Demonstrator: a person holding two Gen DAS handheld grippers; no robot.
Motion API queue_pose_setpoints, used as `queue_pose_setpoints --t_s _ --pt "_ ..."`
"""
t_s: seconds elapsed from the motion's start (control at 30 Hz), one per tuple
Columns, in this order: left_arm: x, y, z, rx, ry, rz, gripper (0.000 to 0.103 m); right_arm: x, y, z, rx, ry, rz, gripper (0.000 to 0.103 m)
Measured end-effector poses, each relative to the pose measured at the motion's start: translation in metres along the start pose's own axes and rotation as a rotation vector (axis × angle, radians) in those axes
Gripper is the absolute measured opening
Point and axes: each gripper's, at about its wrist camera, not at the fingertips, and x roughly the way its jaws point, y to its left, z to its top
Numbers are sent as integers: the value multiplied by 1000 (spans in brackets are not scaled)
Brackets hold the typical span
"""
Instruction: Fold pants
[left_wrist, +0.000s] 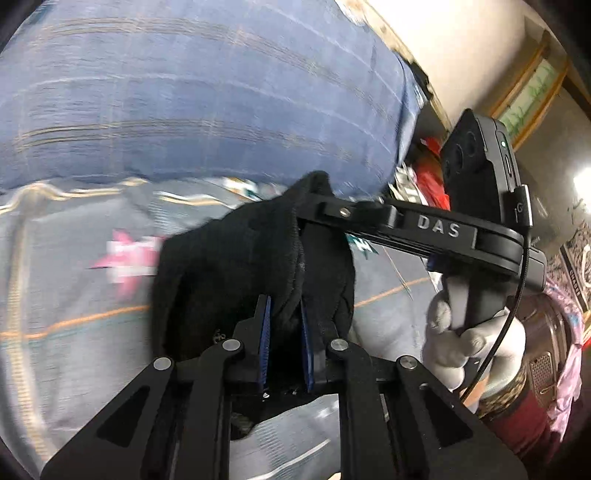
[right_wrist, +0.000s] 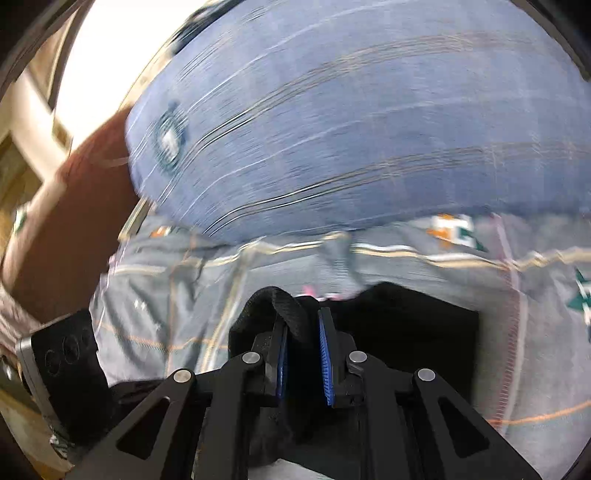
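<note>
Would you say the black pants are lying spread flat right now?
No: the black pants hang bunched, pinched in the left gripper and right gripper.

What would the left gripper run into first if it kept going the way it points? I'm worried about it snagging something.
Past the black pants pinched in the left gripper, probably the patterned grey bedsheet, before the blue pillow; blur makes depth uncertain.

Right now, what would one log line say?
left gripper: shut on black pants | right gripper: shut on pants | surface: patterned bedsheet
</note>
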Motion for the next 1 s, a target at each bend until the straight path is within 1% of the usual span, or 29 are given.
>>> queue_pose_setpoints --t_s 0.03,0.07,0.1,0.13,0.17,0.2,0.23,0.27,0.33,0.37,0.4,0.43,0.47,0.5,0.53,0.6,0.63,0.67,0.7,0.8,0.9,0.93,0.97,1.0 --pt "13 -9 0 6 11 2 13 -2 -18 -2 24 -11 -7 15" --pt "30 -20 0 12 26 6 16 -4 -33 -4 41 -18 -20 19" --pt "39 -27 -1 21 42 7 17 -4 -47 -6 60 -27 -53 20" --pt "50 -36 -4 31 71 -1 17 -4 -67 -10 97 -30 -111 21" --pt "54 -43 -5 32 93 -36 17 -2 -83 -14 130 -23 -153 21" --pt "50 -49 -10 38 106 -85 17 0 -97 -19 160 -12 -175 24" --pt "45 -54 -12 50 111 -114 17 0 -113 -25 197 -7 -196 27" --pt "34 -59 -16 75 105 -131 20 -3 -125 -31 222 -20 -220 27" --pt "11 -60 -22 105 84 -149 27 -15 -143 -38 261 -48 -243 28" --pt "-2 -56 -26 110 71 -140 33 -22 -148 -40 276 -66 -249 29" --pt "-12 -49 -28 107 55 -117 34 -30 -150 -41 285 -87 -266 30" --pt "-20 -42 -31 104 43 -94 34 -41 -148 -42 285 -123 -276 30" --pt "-28 -33 -33 93 30 -62 34 -48 -142 -43 277 -146 -244 30" --pt "-33 -21 -34 71 16 -22 34 -52 -132 -44 262 -156 -186 30" --pt "-38 -6 -36 37 6 7 34 -52 -117 -44 232 -142 -123 30" --pt "-41 19 -39 -40 3 41 34 -44 -89 -45 165 -101 -99 30" --pt "-42 28 -41 -67 0 57 34 -39 -76 -48 138 -79 -83 36" --pt "-45 35 -45 -90 -5 67 34 -36 -72 -53 140 -72 -79 40" --pt "-49 41 -49 -104 -8 65 34 -34 -67 -62 153 -83 -79 44" --pt "-56 51 -59 -112 -6 67 34 -32 -52 -82 122 -101 -87 44" --pt "-53 52 -61 -115 1 82 34 -19 -46 -93 116 -74 -117 52" --pt "-53 52 -62 -115 0 85 34 -10 -47 -95 122 -37 -113 42" --pt "-53 53 -63 -115 -1 87 34 0 -50 -99 151 11 -56 26" --pt "-53 53 -62 -115 -2 91 34 2 -58 -99 196 29 -1 17"
